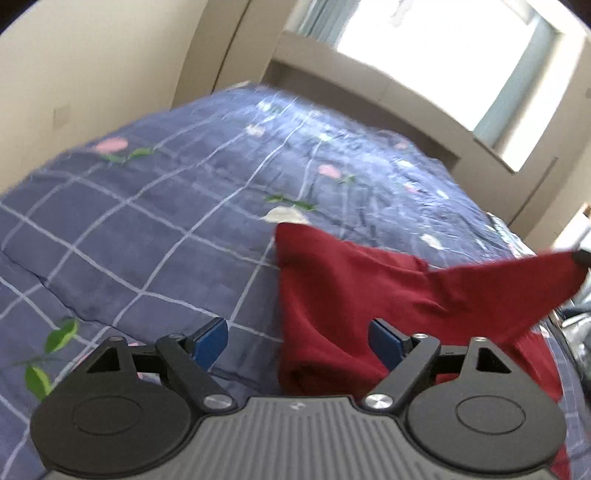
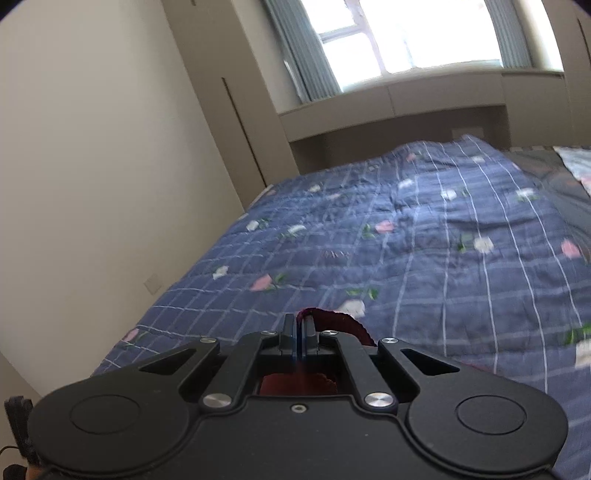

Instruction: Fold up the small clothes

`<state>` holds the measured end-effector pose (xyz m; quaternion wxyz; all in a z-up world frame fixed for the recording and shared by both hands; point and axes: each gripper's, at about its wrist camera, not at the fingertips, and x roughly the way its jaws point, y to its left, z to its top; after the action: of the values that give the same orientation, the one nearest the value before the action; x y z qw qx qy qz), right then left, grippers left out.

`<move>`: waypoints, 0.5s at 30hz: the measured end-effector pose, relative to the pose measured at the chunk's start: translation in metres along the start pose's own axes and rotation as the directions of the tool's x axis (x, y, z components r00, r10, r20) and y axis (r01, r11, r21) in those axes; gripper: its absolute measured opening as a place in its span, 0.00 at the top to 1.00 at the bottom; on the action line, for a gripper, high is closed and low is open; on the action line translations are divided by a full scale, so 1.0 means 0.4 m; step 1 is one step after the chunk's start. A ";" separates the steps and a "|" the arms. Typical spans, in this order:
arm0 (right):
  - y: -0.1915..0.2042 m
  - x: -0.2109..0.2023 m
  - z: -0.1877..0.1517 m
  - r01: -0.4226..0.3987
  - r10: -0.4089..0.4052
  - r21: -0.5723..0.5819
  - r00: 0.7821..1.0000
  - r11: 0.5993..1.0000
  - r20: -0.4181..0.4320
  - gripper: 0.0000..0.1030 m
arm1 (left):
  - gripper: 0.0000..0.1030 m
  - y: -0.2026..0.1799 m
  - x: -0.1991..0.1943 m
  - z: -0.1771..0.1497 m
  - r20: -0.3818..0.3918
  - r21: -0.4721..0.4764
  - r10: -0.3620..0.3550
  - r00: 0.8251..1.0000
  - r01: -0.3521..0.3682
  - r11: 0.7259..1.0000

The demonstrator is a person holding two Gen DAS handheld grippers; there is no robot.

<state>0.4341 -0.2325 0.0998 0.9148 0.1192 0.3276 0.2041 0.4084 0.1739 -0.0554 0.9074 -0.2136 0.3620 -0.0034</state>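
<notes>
— One corner of the red garment point(image 1: 354, 295) is pinched in your right gripper point(image 2: 298, 332), lifted off the blue checked quilt point(image 1: 147, 229)?
— Yes. Your left gripper point(image 1: 297, 341) gapes empty at its near edge; next, clamp that.

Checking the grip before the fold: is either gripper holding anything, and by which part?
The right gripper is shut on the dark red garment, pinching its edge. The left gripper is open, holding nothing.

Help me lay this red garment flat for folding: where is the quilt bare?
Bare quilt stretches left of the red garment, toward the wall, and onward toward the window. The crowded part is the right edge, where the right tongs hold a corner; the left tongs hang open.
</notes>
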 end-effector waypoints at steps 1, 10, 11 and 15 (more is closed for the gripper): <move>-0.007 0.004 -0.008 0.006 -0.006 0.008 1.000 1.000 -0.006 0.99 | 0.33 0.002 0.014 0.004 -0.024 -0.013 0.004 1.000 -0.004 1.000; -0.041 0.000 -0.045 0.015 -0.013 0.056 1.000 0.998 -0.028 0.99 | 0.94 0.035 -0.001 0.031 0.015 -0.063 -0.074 0.997 0.075 0.995; -0.048 -0.003 -0.050 0.012 -0.009 0.072 0.999 0.997 -0.035 0.99 | 0.95 0.047 -0.003 0.031 0.019 -0.079 -0.069 0.997 0.070 0.994; -0.072 0.005 -0.113 0.028 -0.019 0.110 0.996 0.994 -0.085 0.99 | 0.96 0.066 0.025 0.021 -0.009 -0.062 -0.014 1.000 0.014 0.998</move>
<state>0.4147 -0.2533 0.0545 0.8946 0.1574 0.3777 0.1797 0.4176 0.1997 -0.0668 0.8985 -0.2441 0.3648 0.0005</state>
